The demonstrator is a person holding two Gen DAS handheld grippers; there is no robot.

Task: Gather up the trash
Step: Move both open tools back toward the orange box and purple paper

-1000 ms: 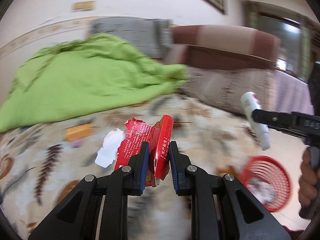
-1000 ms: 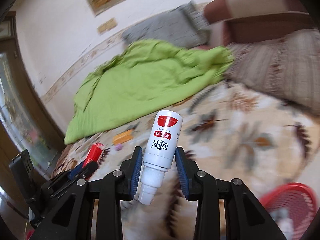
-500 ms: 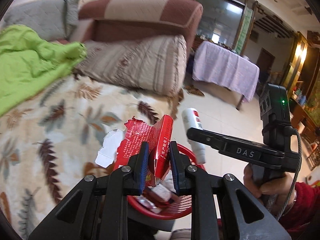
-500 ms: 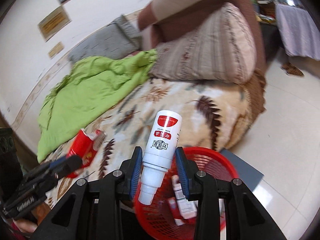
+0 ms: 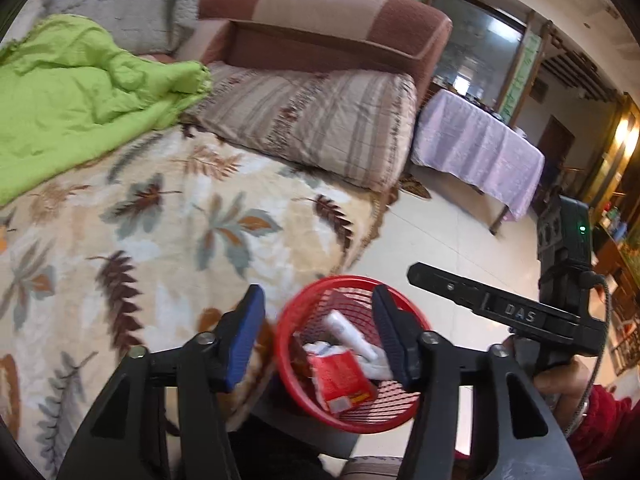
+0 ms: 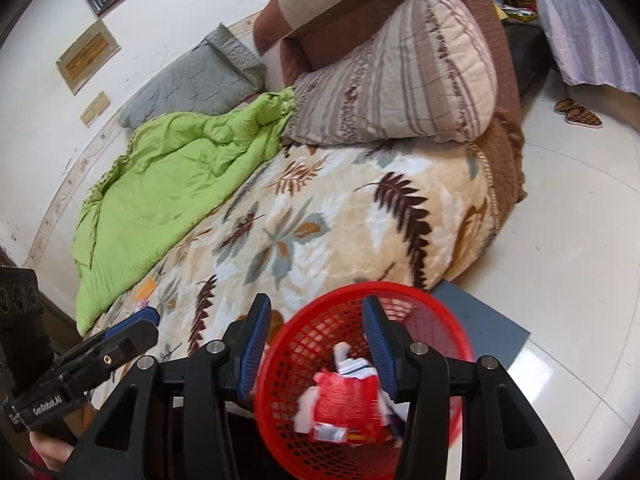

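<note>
Red mesh basket (image 5: 304,392) at lower centre is receiving the drop: left gripper (image 5: 320,332) and right gripper (image 6: 316,344) fingers are opening, empty. Red packet (image 5: 340,380) and white bottle (image 5: 348,332) are lying inside. Next, probably returning to the bed (image 5: 160,240) for remaining scraps.

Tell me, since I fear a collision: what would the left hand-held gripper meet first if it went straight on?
Probably the red basket and the red packet in it, framed between the opening, empty jaws of the left hand-held gripper. Depth is unclear.
</note>
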